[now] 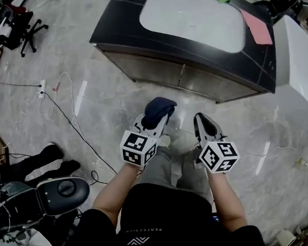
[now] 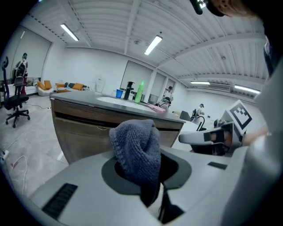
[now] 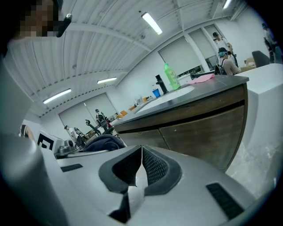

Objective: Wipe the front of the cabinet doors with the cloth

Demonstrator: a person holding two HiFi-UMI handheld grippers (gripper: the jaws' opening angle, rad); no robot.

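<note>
Approach step: left gripper [image 1: 155, 122] jaws pinch the bunched blue cloth [image 2: 137, 148], well short of the cabinet doors [image 1: 149, 71], right gripper [image 3: 140, 170] jaws pressed together on nothing — next move likely calls for carrying the cloth forward onto the door fronts.

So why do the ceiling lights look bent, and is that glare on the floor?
Left and right gripper views: wide-angle lenses bow the ceiling lights and cabinet edges and darken the corners. Head view: yes, streaks of reflected light on the floor.
</note>
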